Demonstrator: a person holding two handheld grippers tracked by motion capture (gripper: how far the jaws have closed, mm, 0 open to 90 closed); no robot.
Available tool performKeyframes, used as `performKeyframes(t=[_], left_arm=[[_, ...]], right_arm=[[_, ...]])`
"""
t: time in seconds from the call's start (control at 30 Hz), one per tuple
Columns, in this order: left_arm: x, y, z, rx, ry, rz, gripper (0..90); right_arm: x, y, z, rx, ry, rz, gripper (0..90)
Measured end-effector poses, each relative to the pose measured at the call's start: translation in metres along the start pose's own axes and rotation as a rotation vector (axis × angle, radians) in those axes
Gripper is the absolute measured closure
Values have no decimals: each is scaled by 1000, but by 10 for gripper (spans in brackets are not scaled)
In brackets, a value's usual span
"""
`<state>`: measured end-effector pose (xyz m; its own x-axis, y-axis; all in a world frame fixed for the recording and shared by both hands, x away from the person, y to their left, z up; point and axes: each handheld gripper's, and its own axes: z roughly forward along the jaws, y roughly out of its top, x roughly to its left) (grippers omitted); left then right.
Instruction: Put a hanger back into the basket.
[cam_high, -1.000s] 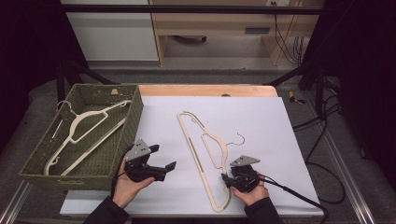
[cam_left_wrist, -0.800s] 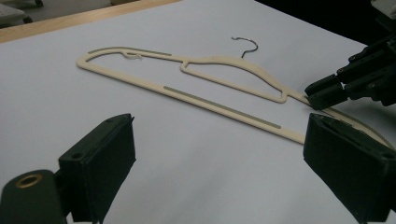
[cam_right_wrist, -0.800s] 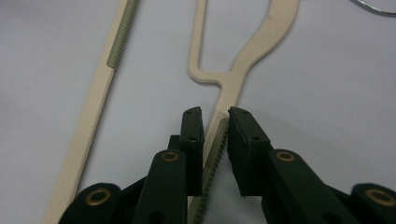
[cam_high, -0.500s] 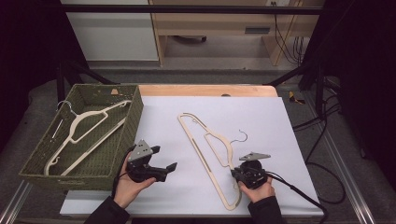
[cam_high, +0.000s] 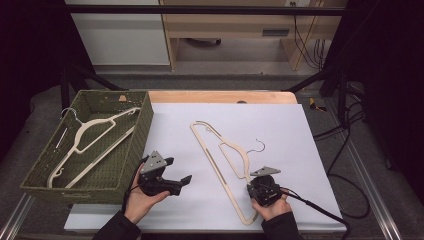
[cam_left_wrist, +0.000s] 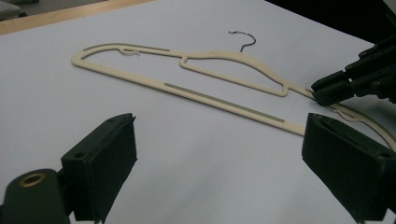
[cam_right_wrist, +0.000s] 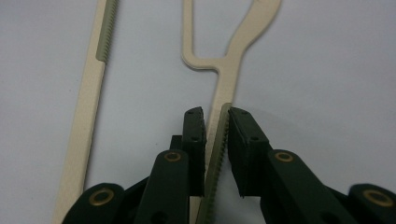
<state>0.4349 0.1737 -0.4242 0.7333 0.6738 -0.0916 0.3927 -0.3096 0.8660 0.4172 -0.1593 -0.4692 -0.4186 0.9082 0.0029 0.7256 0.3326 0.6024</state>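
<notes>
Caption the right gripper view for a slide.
Right gripper with its jaws closed around the ribbed arm of a cream hanger lying on the white table.

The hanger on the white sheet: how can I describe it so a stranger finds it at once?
On the white table sheet, right of the green woven basket, lies a cream plastic hanger with a small wire hook. Unlike the cream hanger in the basket, it lies flat on the sheet, one arm between the right tool's jaws.

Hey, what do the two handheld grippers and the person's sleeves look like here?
Both grippers are black, blocky tools, and the left gripper and the right gripper each carry a grey three-cornered plate on top. Their fingers are flat black pads on arms with brass-coloured rivets. A black cable trails from the right one. The sleeves are dark.
</notes>
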Motion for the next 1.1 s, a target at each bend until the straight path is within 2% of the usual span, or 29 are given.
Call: performKeyframes(t=[0.1, 0.2, 0.27, 0.4, 0.67, 0.9, 0.93, 0.97, 1.07, 1.1], left_arm=[[-1, 0, 1, 1, 0, 3, 101], [-1, -1, 1, 3, -3, 6, 101], [-1, -1, 0, 3, -3, 7, 102], [-1, -1, 0, 0, -4, 8, 104], [-2, -2, 2, 8, -5, 10, 104], [-3, -2, 3, 8, -8, 12, 105], [-3, -2, 3, 7, -9, 10, 105], [-3, -1, 4, 3, -10, 7, 105], [-4, 2, 6, -1, -15, -1, 108], [-4, 3, 6, -7, -21, -7, 109]], right_arm=[[-2, 2, 0, 13, 11, 38, 781], [-10, 2, 0, 11, 58, 92, 788], [-18, 0, -1, -10, 99, 133, 793], [-31, 0, -9, -66, 146, 168, 796], [-32, 0, -29, -188, 198, 99, 796], [-28, 0, -31, -205, 215, 53, 799], [-28, 0, -31, -207, 217, 53, 812], [-27, -1, -33, -223, 208, 47, 900], [-26, -1, -36, -249, 253, 35, 900], [-25, 0, -35, -234, 246, 24, 900]])
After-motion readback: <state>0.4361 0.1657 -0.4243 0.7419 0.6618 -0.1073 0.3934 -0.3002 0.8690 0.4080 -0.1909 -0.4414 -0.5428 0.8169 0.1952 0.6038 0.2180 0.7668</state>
